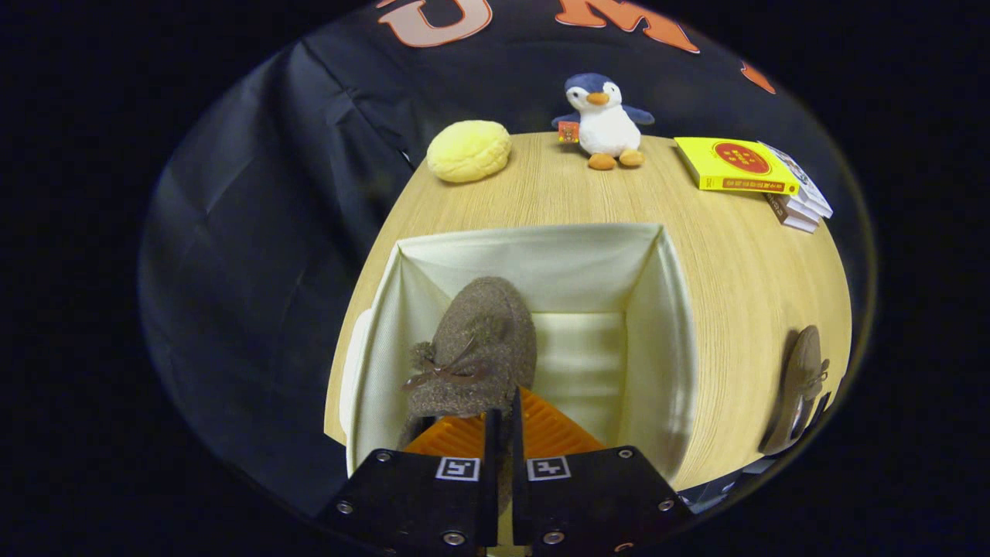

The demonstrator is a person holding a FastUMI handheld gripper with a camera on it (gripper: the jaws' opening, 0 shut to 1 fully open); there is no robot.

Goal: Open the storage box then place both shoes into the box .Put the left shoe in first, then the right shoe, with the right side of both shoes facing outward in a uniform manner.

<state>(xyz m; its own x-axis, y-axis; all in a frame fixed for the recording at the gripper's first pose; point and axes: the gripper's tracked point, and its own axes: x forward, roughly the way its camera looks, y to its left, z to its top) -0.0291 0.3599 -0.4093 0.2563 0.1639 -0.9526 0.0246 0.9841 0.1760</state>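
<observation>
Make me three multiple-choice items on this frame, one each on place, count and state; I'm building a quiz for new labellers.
1. Where is the shoe held by the gripper?
A. Over the open storage box
B. Beside the penguin toy
C. On the books

2. How many brown shoes show?
A. One
B. Two
C. Three

3. The storage box is:
A. Closed
B. Open
C. Tipped over

Answers: 1 A, the held shoe hangs inside the box walls; 2 B, a second shoe lies on the table; 3 B, its pale interior shows.
</observation>
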